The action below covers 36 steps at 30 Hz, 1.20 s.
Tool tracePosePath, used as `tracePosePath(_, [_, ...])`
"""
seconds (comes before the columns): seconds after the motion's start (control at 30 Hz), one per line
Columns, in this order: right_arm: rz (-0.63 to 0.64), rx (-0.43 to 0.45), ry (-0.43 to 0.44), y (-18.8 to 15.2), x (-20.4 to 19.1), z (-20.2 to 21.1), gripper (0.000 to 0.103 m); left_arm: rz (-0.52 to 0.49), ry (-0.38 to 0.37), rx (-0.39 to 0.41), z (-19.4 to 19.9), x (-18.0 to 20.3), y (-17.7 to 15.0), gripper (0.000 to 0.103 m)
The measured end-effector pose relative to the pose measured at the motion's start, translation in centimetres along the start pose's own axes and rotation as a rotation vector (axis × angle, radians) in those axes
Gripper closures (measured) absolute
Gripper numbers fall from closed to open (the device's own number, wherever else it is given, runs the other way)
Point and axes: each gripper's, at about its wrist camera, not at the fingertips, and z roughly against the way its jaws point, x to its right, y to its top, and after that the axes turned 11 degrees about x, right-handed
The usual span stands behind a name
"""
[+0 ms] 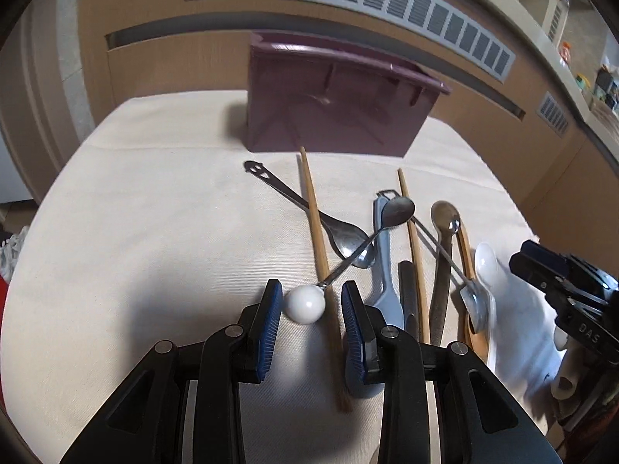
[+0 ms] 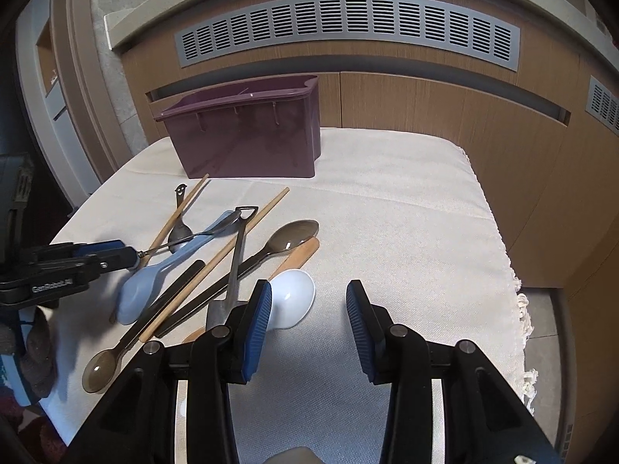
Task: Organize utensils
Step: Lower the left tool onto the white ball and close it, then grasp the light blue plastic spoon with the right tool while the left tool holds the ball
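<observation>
A pile of utensils lies on the cream cloth (image 1: 154, 232). A metal spoon with a white ball end (image 1: 304, 304) rests between the open fingers of my left gripper (image 1: 309, 301), its bowl (image 1: 398, 210) raised over the pile; the pads stand apart from the ball. A dark purple bin (image 1: 332, 112) stands behind, also in the right wrist view (image 2: 251, 135). My right gripper (image 2: 307, 305) is open beside a white ceramic spoon (image 2: 290, 301). My left gripper (image 2: 116, 257) also shows there.
Wooden chopsticks (image 1: 315, 228), a smiley-handled spoon (image 1: 301, 201), a light blue spoon (image 2: 154, 286), brown plastic spoons (image 2: 294, 234) and a wooden spoon (image 2: 301, 253) lie mixed. Wood cabinets with grey vents (image 2: 348, 27) stand behind. The cloth's fringed edge (image 2: 520, 309) is at right.
</observation>
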Motion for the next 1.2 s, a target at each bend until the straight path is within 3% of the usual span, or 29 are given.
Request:
tracePosePath(0.07, [0.001,-0.004,-0.001,-0.1,-0.1,-0.1,0.064,0.013,0.011,-0.021,-0.6,0.0,-0.2,0.071])
tracePosePath(0.17, [0.002,-0.011,-0.001,-0.1,-0.2,-0.4,0.064,0.026,0.014,0.007,-0.1,-0.1,0.0,0.08])
tracePosePath(0.47, [-0.047,-0.014,0.101,1.9,-3.2,-1.0,0.065,0.0,0.108,0.316,8.6,-1.8,4.1,0.08])
tracePosePath(0.57, [-0.106,-0.088,0.18,2.3,-5.1,-2.9,0.077,-0.005,0.142,0.367,10.2,-2.7,5.2,0.08])
tracePosePath(0.67, [-0.148,-0.164,0.224,2.4,-6.9,-4.9,0.081,-0.008,0.15,0.398,11.1,-3.3,5.6,0.08])
tracePosePath(0.73, [-0.171,-0.195,0.208,2.4,-7.9,-6.1,0.081,-0.016,0.154,0.415,11.6,-3.7,5.6,0.08])
tracePosePath(0.87, [-0.176,-0.254,0.08,2.5,-9.5,-8.9,0.082,-0.025,0.186,0.441,12.0,-4.2,4.9,0.08])
tracePosePath(1.03, [-0.015,-0.211,-0.012,3.3,-12.2,-10.4,0.084,0.006,0.182,0.429,11.6,-5.2,4.3,0.08])
tracePosePath(1.13, [0.055,-0.207,0.048,3.1,-11.7,-9.9,0.098,0.021,0.163,0.423,11.7,-5.3,4.1,0.08])
tracePosePath(1.2, [0.028,-0.195,0.096,3.3,-10.0,-8.6,0.097,0.029,0.145,0.417,11.8,-5.2,4.1,0.08])
